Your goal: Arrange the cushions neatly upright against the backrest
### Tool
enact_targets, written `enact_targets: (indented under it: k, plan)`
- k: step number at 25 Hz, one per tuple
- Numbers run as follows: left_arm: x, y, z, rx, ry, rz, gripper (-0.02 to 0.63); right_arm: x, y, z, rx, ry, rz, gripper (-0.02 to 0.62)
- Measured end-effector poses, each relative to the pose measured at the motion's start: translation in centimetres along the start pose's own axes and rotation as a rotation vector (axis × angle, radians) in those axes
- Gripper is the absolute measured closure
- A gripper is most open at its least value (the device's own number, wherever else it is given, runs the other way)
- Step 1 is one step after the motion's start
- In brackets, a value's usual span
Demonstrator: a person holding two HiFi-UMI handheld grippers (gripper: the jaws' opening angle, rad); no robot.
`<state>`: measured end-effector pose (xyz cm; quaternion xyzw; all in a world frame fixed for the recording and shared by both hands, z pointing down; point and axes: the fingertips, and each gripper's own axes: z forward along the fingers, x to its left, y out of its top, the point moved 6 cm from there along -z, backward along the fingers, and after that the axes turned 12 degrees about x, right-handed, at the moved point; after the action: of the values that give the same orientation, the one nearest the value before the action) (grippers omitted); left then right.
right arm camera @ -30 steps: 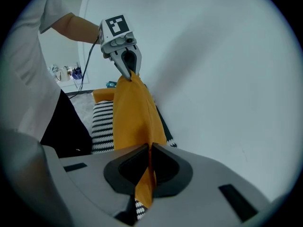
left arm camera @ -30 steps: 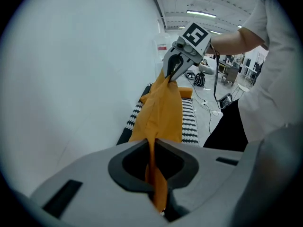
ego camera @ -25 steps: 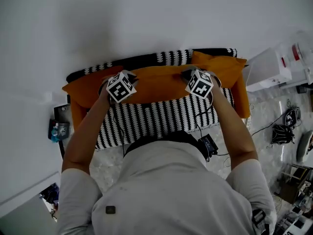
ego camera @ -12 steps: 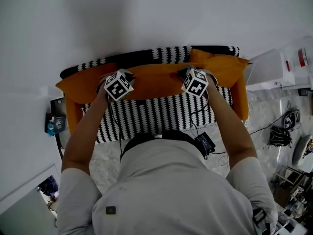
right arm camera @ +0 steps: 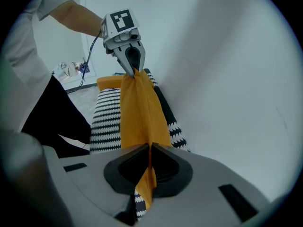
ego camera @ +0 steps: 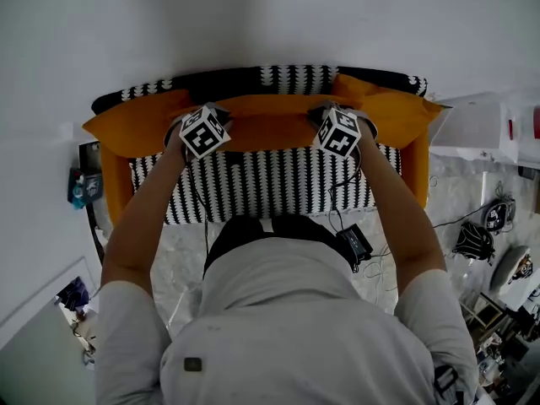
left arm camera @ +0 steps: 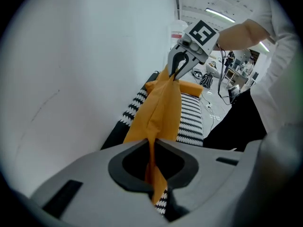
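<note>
1. Nearest you, the striped seat (ego camera: 270,194) lies just below both hands.
2. Above it, your left hand-held gripper (left arm camera: 152,174) and right hand-held gripper (right arm camera: 149,167) each pinch the orange cushion (ego camera: 270,132) by its upper edge. Its long axis runs left to right between them, and both hands are equally near.
3. Beyond, the backrest (ego camera: 253,81) stands directly behind the cushion, against the wall (ego camera: 253,15).

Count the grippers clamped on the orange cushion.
2. The left gripper has its jaws shut on the orange cushion along its upper edge, left of centre; the right gripper grips the same edge right of centre. Neither is hidden.
</note>
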<state>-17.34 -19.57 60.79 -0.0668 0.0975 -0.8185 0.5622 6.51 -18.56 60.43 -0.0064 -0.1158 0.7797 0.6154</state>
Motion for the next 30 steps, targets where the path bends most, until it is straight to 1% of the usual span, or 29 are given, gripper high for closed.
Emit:
enact_targets:
  k: [6, 10, 14, 18, 23, 27, 30]
  plan:
    - [2.9, 0.9, 3.6, 0.031, -0.023, -0.018, 0.574, -2.8, -0.5, 3.9, 0.014, 0.030, -0.003, 0.558]
    - [4.7, 0.5, 6.0, 0.058, -0.043, -0.031, 0.574, -3.7, -0.1, 7.1, 0.027, 0.062, -0.010, 0.558]
    - [5.9, 0.4, 8.6, 0.078, -0.062, -0.048, 0.574, -4.8, -0.3, 9.9, 0.041, 0.070, -0.007, 0.558]
    - [6.8, -0.7, 11.5, 0.103, -0.094, -0.067, 0.574, -5.6, 0.1, 12.2, 0.047, 0.096, -0.011, 0.558]
    - [8.4, -2.1, 14.6, 0.106, -0.106, -0.105, 0.574, -5.9, 1.2, 14.5, 0.057, 0.109, -0.021, 0.561]
    - [9.3, -2.1, 16.2, 0.112, -0.115, -0.115, 0.574, -6.5, 1.0, 16.6, 0.073, 0.119, 0.004, 0.561]
    - [9.3, -1.7, 17.3, 0.108, -0.117, -0.123, 0.569, -6.3, 0.2, 18.4, 0.087, 0.125, 0.038, 0.561]
